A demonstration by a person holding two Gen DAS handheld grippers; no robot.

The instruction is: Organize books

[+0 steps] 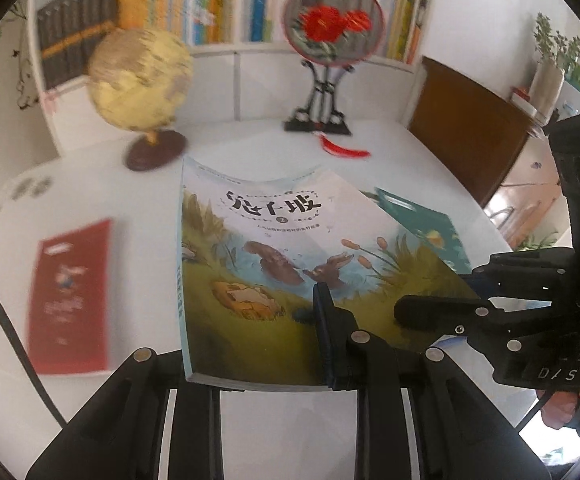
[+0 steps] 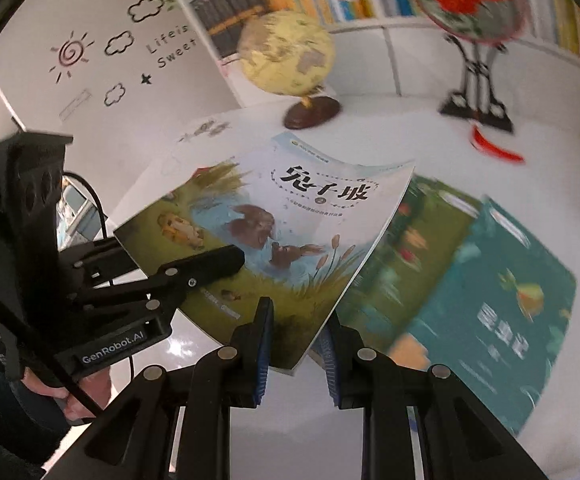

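A picture book with rabbits on its cover (image 1: 250, 248) (image 2: 274, 216) is lifted off the white table (image 1: 274, 424), held by both grippers. My left gripper (image 1: 317, 344) is shut on its near edge; one blue-padded finger (image 1: 329, 332) lies on the cover and the other is hidden under the book. From the right, my right gripper (image 1: 441, 312) clamps a corner. In the right wrist view that gripper (image 2: 297, 344) is shut on the book's near corner, and the left gripper (image 2: 218, 264) bites the left edge. A red book (image 1: 70, 296) lies flat at left.
A teal book (image 2: 497, 312) (image 1: 425, 228) overlaps a green book (image 2: 421, 240) on the table at right. A globe (image 1: 142, 80) (image 2: 286, 52) and a round fan ornament on a stand (image 1: 333, 28) stand at the back. Behind them a shelf holds several upright books (image 1: 210, 0).
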